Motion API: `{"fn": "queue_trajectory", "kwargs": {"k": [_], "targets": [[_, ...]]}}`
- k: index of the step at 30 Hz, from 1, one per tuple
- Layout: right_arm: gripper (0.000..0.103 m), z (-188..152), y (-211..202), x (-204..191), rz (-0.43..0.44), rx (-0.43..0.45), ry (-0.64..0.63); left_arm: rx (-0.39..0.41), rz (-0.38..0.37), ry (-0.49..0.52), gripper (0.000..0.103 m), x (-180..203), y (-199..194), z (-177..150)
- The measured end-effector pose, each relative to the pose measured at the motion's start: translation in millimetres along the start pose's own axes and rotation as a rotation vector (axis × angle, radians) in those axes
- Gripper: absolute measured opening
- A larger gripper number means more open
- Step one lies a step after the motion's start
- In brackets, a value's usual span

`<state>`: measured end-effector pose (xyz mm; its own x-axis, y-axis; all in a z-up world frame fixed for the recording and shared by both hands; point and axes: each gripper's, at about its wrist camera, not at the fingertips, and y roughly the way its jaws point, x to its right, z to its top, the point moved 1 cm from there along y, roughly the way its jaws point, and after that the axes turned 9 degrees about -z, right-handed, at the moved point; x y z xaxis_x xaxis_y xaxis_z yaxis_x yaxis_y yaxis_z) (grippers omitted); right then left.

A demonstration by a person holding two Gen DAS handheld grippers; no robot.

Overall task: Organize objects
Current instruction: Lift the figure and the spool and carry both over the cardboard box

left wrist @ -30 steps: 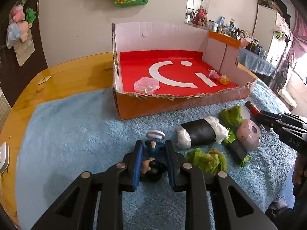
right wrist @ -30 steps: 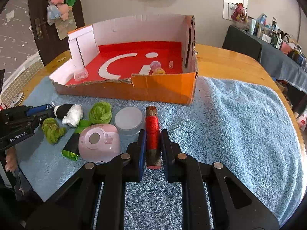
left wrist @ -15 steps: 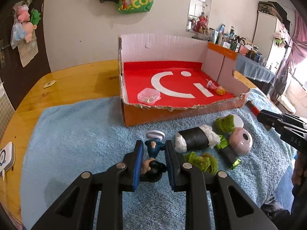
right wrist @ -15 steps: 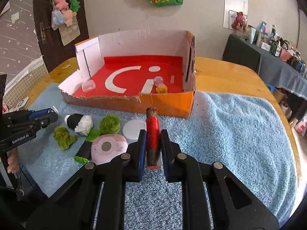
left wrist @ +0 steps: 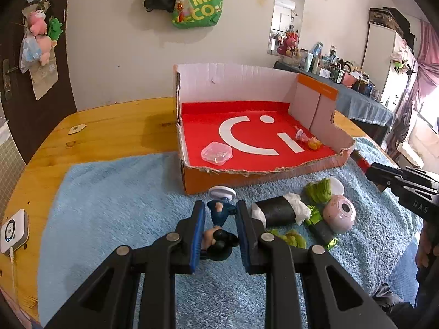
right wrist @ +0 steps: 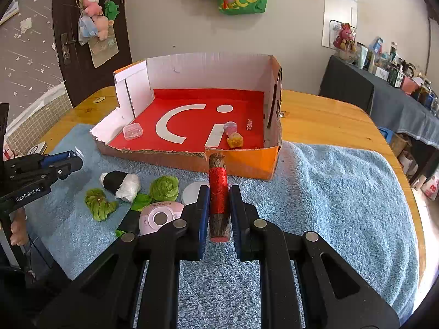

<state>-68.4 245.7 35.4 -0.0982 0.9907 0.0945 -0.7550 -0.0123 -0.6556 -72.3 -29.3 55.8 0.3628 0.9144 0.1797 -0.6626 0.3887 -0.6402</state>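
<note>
Left gripper [left wrist: 218, 213]: jaws narrow, clamped on a small figurine [left wrist: 219, 230] with a black-eared head, blue body and a white disc base pointing away from the camera. The figurine hangs above the blue towel [left wrist: 115, 213], clear of it as far as the left wrist view shows.

Right gripper [right wrist: 217, 197]: jaws narrow, clamped on a spool of red thread [right wrist: 218, 194], a bark-brown cylinder wound red at its middle, lying along the fingers with its far end toward 12 o'clock.

Cardboard box [right wrist: 241, 161], open-topped with a red floor and white smile mark, sits at 12 o'clock from both grippers, partly on the towel, partly on the wooden table [right wrist: 323, 120]. Inside the box: a clear plastic case [right wrist: 133, 131] toward its 9 o'clock side in the right wrist view, and a pink-and-yellow toy [right wrist: 233, 135] toward its 3 o'clock side.

Loose items on the towel between the two grippers, in front of the box:
- black roll with white tissue ends [right wrist: 119, 182]
- two green tufts, one [right wrist: 164, 187] at 3 o'clock of the roll, one [right wrist: 98, 201] at 7 o'clock of it
- pink round case [right wrist: 160, 215] just at 9 o'clock of the right gripper
- white round lid [right wrist: 192, 192] at 12 o'clock of the pink case, partly behind the finger.

A white device [left wrist: 13, 231] lies on the table at 9 o'clock in the left wrist view.
</note>
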Motion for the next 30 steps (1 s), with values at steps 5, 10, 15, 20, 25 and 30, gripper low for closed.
{"fn": "queue_trajectory", "kwargs": {"k": [5, 10, 15, 20, 25, 30], "targets": [[0.014, 5.5, -3.4, 0.2, 0.003, 0.013, -0.001, 0.013, 0.003, 0.004, 0.024, 0.2, -3.0, 6.9], [0.014, 18.2, -5.5, 0.1, 0.011, 0.022, -0.019, 0.021, -0.002, 0.023, 0.024, 2.6, -3.1, 22.8], [0.014, 36.0, -3.1, 0.5, 0.016, 0.028, -0.038, 0.025, -0.015, 0.045, 0.024, 6.3, 0.0, 39.2], [0.014, 56.3, 7.6, -2.6, 0.041, 0.012, -0.081, -0.009, -0.047, 0.071, 0.024, 8.2, 12.8, 55.7], [0.014, 74.8, 34.6, -8.8, 0.088, -0.061, -0.147, -0.08, -0.102, 0.124, 0.024, 11.7, 35.8, 70.5], [0.014, 81.6, 64.2, -14.3, 0.13, -0.164, -0.213, -0.178, -0.149, 0.175, 0.024, 12.6, 63.5, 77.2]]}}
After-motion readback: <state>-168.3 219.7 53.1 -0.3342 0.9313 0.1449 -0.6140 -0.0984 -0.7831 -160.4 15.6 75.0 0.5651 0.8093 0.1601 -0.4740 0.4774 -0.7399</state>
